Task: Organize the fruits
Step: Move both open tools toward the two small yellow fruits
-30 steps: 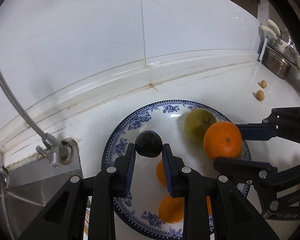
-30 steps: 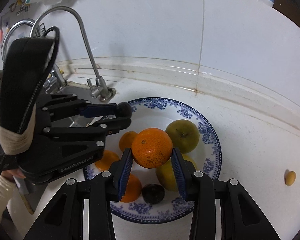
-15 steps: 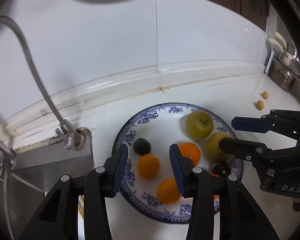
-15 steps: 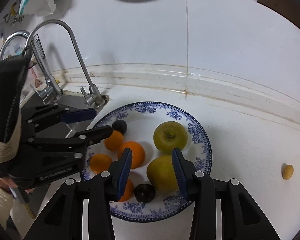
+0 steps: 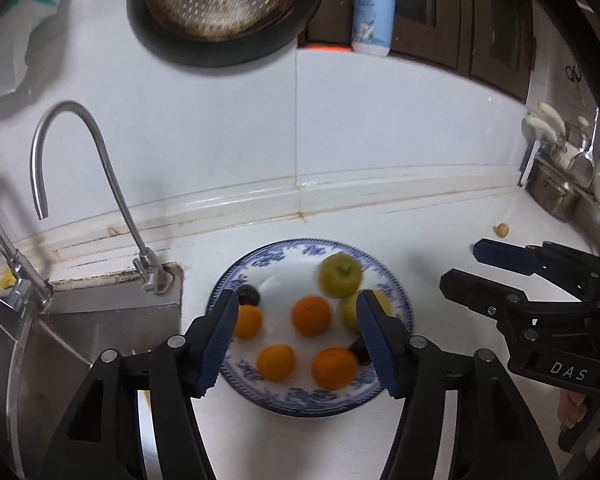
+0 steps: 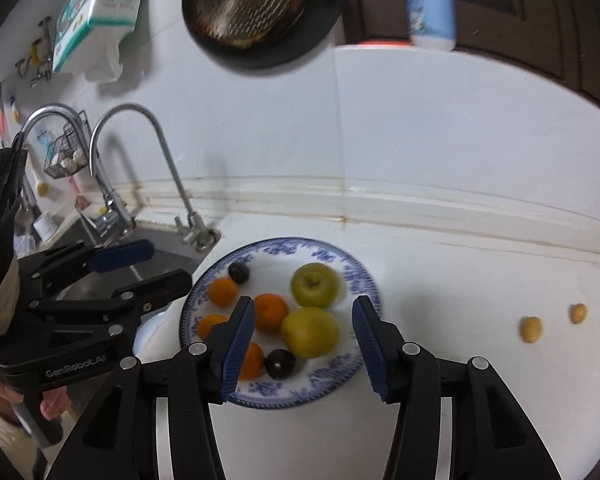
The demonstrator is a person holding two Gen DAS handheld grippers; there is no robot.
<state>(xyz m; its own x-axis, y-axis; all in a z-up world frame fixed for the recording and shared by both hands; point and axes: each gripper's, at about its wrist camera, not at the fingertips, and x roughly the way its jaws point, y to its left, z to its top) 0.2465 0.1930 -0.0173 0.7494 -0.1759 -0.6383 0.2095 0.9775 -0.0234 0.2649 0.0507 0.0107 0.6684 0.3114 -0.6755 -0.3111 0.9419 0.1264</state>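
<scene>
A blue-and-white plate [image 5: 268, 256] [image 6: 356, 276] on the white counter holds several oranges [image 5: 311, 315] [image 6: 271, 311], two green-yellow apples [image 5: 340, 279] [image 6: 314, 284] and two dark plums [image 5: 247, 294] [image 6: 280, 364]. My left gripper [image 5: 294, 338] is open and empty, raised above the plate's near side. My right gripper [image 6: 302, 344] is open and empty, also raised over the plate. Each gripper shows in the other's view, the right one [image 5: 500, 268] beside the plate, the left one [image 6: 140, 264] over the sink edge.
A sink [image 5: 80, 328] with a curved tap [image 5: 96, 176] lies left of the plate. Two small yellow fruits [image 6: 531, 329] [image 6: 577, 313] lie on the counter to the right. A pan [image 5: 220, 0] and a bottle [image 5: 372, 12] are on the wall ledge. Pots [image 5: 556, 196] stand far right.
Both grippers let go of their fruit, the left a plum and the right an orange, which now lie on the plate. Both opened wide and pulled back and up.
</scene>
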